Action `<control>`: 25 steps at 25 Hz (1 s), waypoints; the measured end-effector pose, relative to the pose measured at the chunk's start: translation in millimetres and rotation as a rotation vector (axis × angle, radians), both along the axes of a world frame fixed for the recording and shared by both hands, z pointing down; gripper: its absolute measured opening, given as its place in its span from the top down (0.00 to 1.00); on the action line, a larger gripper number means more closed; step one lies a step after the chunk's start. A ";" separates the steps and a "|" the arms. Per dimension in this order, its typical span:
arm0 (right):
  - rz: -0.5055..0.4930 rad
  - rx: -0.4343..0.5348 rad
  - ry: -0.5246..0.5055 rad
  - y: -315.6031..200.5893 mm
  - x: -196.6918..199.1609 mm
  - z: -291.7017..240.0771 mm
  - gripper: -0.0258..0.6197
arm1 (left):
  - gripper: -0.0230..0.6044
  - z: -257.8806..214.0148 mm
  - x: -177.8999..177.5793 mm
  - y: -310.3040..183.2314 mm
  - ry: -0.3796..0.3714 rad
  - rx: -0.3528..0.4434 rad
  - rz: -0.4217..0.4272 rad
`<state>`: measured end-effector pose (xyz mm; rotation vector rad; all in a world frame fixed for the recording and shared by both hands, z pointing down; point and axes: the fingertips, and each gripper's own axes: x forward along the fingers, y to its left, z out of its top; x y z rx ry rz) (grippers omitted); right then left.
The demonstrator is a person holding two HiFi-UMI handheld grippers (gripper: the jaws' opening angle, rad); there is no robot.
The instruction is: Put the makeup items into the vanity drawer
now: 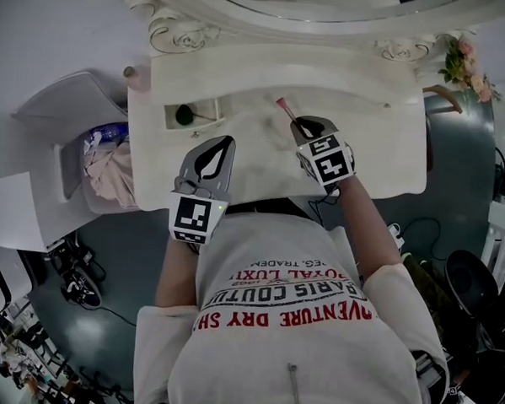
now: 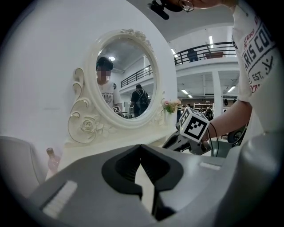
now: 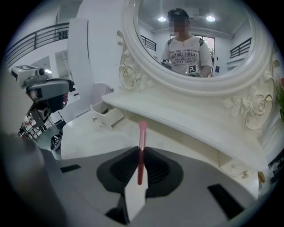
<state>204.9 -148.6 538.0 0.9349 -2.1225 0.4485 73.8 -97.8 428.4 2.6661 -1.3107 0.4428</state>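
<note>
Sticking out between fingers (image 3: 120, 167) of the right gripper (image 3: 140, 153), pink-tipped makeup stick (image 3: 142, 133).

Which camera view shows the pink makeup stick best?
The right gripper view: the pink makeup stick sits centred, clamped between the right gripper's jaws. The head view shows it small, poking past those jaws. The left gripper view doesn't show it.
</note>
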 end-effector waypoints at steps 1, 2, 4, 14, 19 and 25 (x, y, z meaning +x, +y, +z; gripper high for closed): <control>-0.010 0.011 -0.004 -1.6 -9.3 -5.5 0.88 | 0.95 -2.9 -7.8 0.0 -0.002 0.005 -0.006; -0.024 0.020 -0.006 -2.7 -19.3 -10.7 0.88 | 0.95 -6.1 -16.1 0.1 -0.004 0.012 -0.012; -0.055 0.037 -0.013 -4.1 -40.4 -19.9 0.88 | 0.95 -13.6 -34.0 0.1 -0.009 0.027 -0.030; -0.253 0.065 -0.070 -5.1 -141.9 -42.9 0.88 | 0.95 -32.2 -123.7 3.9 0.008 0.065 -0.183; -0.345 0.056 -0.066 -2.3 -181.4 -39.6 0.88 | 0.95 -30.3 -158.0 11.6 0.015 0.062 -0.254; -0.480 0.034 -0.034 -2.7 -222.5 -24.8 0.88 | 0.95 -20.0 -190.9 21.4 0.017 0.027 -0.370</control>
